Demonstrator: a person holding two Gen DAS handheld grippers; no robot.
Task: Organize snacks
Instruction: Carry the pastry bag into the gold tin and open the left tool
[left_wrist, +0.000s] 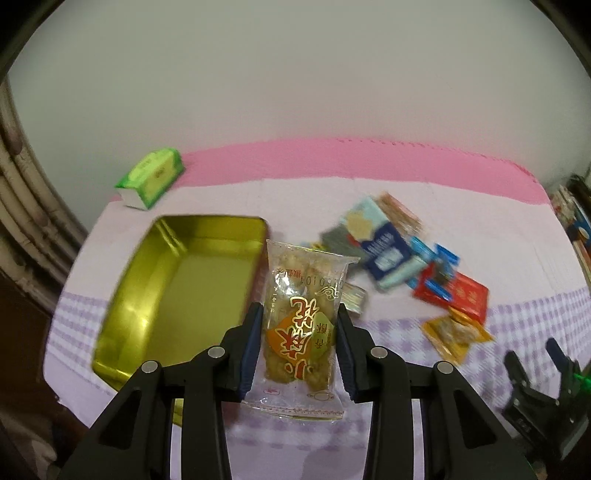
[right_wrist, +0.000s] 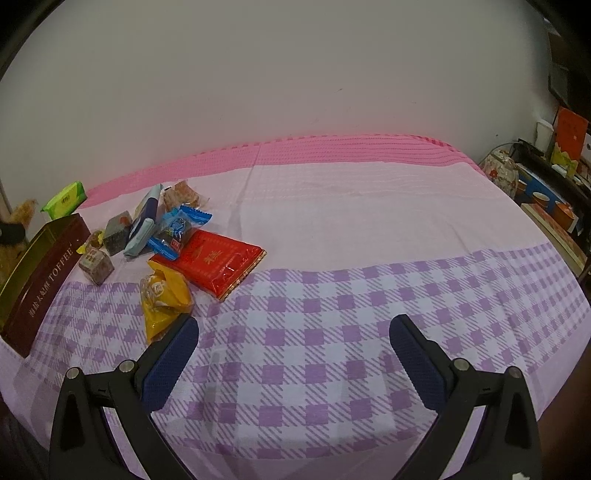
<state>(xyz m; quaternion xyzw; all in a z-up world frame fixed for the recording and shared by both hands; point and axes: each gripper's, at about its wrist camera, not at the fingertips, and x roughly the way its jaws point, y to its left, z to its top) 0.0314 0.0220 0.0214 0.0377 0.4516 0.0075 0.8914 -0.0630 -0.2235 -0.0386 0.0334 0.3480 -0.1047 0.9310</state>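
While clamped in the left tool (left_wrist: 298, 345), clear-wrapped snack pack (left_wrist: 303, 325) hangs right of gold tin (left_wrist: 177, 295); needs carrying left, releasing inside. Right tool (right_wrist: 293, 354) gaping, empty.

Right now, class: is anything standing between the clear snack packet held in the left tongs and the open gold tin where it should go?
Nothing visible does. The left tongs grip the clear snack packet just right of the gold tin, whose inside looks bare. The other snacks lie on the far side, away from the path.
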